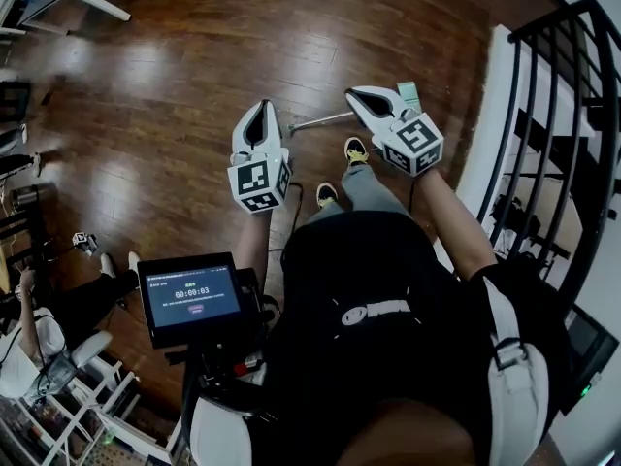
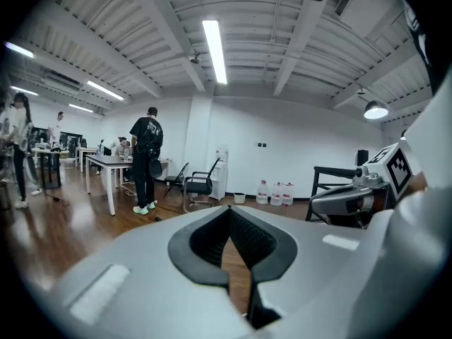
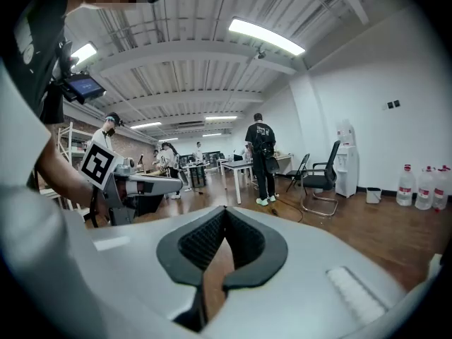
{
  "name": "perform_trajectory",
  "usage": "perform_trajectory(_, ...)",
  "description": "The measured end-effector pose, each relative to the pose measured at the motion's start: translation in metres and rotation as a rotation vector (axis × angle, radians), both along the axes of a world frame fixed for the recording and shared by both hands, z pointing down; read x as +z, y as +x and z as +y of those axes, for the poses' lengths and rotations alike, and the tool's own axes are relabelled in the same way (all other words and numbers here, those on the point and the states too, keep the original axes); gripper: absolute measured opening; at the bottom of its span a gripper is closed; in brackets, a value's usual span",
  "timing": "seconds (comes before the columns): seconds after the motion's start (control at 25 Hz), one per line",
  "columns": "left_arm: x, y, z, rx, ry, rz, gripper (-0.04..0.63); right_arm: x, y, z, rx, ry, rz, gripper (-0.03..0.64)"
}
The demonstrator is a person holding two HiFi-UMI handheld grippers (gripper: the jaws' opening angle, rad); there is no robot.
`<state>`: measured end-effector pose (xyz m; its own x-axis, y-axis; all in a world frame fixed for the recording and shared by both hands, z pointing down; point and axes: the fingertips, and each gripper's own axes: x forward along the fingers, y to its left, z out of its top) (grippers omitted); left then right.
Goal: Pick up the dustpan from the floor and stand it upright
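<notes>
Screen point(image 1: 189, 294), 7 o'clock, nearest us. Head view: dustpan point(image 1: 318, 121) on floor point(image 1: 175, 85), 12 o'clock, thin handle showing. We judge it light and stiff, best taken by the handle. Left gripper view: left gripper point(image 2: 229, 209) closed, empty. Right gripper view: right gripper point(image 3: 224, 209) likewise.

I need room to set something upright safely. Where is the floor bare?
Bare wood floor lies ahead of and left of the left hand-held gripper, as far as the table. Crowded: the right side, by the black railing, and the lower left, by a seated person and white shelves.
</notes>
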<state>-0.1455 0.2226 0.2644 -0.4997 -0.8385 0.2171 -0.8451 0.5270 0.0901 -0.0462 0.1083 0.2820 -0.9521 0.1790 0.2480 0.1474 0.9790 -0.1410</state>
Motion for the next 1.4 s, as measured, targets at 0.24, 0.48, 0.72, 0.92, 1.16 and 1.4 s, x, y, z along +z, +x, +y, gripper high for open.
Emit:
perform_trajectory(0.24,-0.003,-0.017,0.002,-0.057,-0.006,-0.008,0.02,0.0,-0.027,-0.001,-0.099,0.025,0.004,0.003)
perform_trajectory(0.48,0.022,-0.047,-0.054,-0.086,-0.058,-0.01,0.02,0.032,-0.071,-0.049,-0.197,-0.02,0.03,0.003)
perform_trajectory(0.72,0.05,-0.058,-0.04,-0.089,-0.148,0.013,0.02,0.057,-0.083,-0.022,-0.295,-0.042,0.109,0.003)
perform_trajectory(0.92,0.166,-0.071,-0.036,-0.015,-0.254,0.154,0.02,0.144,-0.082,-0.012,-0.359,-0.104,0.261,0.003)
perform_trajectory(1.16,0.304,-0.088,-0.022,0.141,-0.369,0.288,0.021,0.255,-0.109,-0.027,-0.349,-0.112,0.364,0.003)
perform_trajectory(1.4,0.455,-0.073,-0.011,0.383,-0.578,0.404,0.18,0.335,-0.12,-0.037,-0.314,-0.14,0.403,0.003)
